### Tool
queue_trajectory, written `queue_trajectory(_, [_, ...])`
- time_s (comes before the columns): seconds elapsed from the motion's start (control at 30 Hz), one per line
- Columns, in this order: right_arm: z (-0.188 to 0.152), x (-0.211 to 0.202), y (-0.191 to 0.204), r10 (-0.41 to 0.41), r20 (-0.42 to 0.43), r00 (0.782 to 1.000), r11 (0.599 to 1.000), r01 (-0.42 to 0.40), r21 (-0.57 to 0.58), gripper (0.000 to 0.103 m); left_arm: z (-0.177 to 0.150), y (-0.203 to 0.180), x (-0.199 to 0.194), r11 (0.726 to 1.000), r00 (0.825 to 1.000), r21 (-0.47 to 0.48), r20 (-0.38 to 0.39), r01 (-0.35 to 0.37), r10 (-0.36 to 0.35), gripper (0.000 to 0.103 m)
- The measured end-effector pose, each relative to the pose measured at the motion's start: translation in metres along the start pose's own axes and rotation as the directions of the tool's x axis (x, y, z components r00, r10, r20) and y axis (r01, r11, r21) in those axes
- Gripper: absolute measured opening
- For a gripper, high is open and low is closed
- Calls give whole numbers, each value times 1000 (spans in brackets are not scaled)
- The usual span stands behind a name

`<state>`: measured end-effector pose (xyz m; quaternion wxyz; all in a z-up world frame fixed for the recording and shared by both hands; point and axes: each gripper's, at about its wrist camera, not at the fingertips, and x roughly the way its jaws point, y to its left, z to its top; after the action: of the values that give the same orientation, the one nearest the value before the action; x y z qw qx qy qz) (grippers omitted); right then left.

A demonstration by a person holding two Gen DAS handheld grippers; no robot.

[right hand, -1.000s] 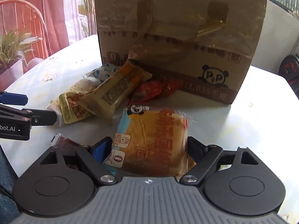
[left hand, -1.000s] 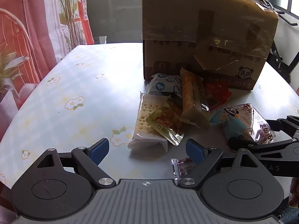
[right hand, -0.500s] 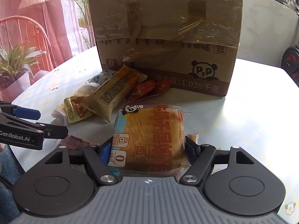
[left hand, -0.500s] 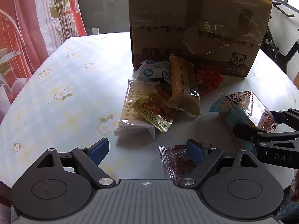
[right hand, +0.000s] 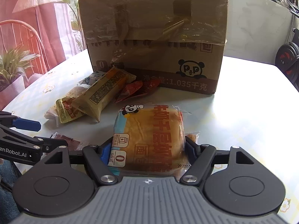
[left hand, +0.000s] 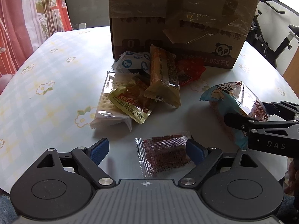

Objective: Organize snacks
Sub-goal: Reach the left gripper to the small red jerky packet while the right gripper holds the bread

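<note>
Snacks in wrappers are seen on a pale floral-patterned tabletop (left hand: 46,78), most of them heaped against the front face of a taped brown cardboard box with a panda print (left hand: 179,18) that stands toward the far edge. In the heap, a clear-wrapped pack of pale crackers (left hand: 109,102) lies lowest, overlapped by a yellow sauce sachet with red lettering (left hand: 130,102); a long yellow-tan bar wrapper (left hand: 164,78) leans across them, with a white pouch with blue prints (left hand: 133,62) and red crinkled sachets (left hand: 190,68) touching the box base. Nearer the front edge, apart from the heap, a small clear packet with a dark red filling (left hand: 164,153) lies flat. The left gripper (left hand: 145,150) is held above this packet with its blue pads wide apart, nothing clamped. A square bread cake in a clear wrapper with a panda and red lettering (right hand: 149,136) is clamped between the pads of the right gripper (right hand: 147,153), right of the heap; whether it is lifted off the tabletop cannot be told.
</note>
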<state>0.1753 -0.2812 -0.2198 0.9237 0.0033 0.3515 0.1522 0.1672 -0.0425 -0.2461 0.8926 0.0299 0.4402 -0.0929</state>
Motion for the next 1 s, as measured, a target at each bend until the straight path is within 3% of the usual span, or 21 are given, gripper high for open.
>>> queue_trajectory(0.27, [-1, -1, -1, 7, 3, 1000, 1000, -7, 0, 75, -3, -10, 8, 999, 1000, 42, -13, 5, -5, 91])
queue_trajectory(0.53, [0, -1, -1, 6, 3, 1000, 1000, -6, 0, 75, -3, -9, 8, 996, 998, 73, -5, -57, 58, 93])
queue_trajectory(0.73, [0, -1, -3, -3, 2, 1000, 1000, 3, 8, 75, 2, 29, 7, 990, 991, -61, -53, -124, 120, 95])
queue_trajectory(1.0, [0, -1, -8, -11, 2, 1000, 1000, 11, 14, 75, 7, 85, 6, 944, 971, -227, -86, -238, 224, 95])
